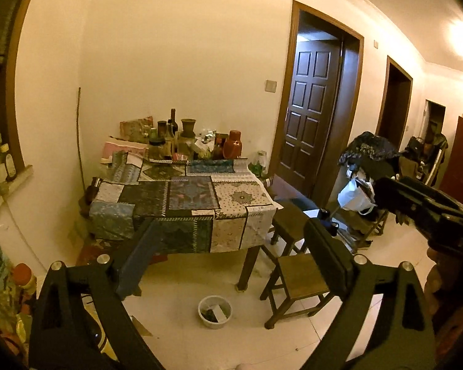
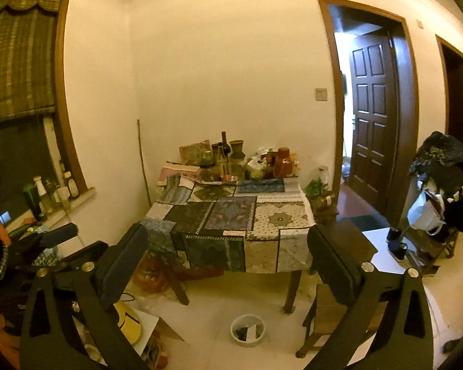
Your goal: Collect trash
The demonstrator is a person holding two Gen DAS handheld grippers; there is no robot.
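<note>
— Warm-lit room: a table (image 1: 250,197) under a patchwork cloth, 2 stools (image 1: 296,280) beside it, a white bin (image 1: 214,311) on the floor tiles with scraps already inside.

— And the grippers?

— Left gripper (image 1: 231,259) and right gripper (image 2: 228,268) both released, jaws wide, nothing between them, held high and tilted slightly down toward the table.

— Risks?

— I'd guess clipping a stool, or knocking the bottles (image 2: 223,154) crowded at the table's back.

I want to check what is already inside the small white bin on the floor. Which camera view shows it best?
The left wrist view shows the white bin best: it sits in clear floor between the fingers, dark scraps and a pale piece visible inside. The right wrist view shows the same bin just as unobstructed, with similar contents, but slightly lower in frame.
</note>
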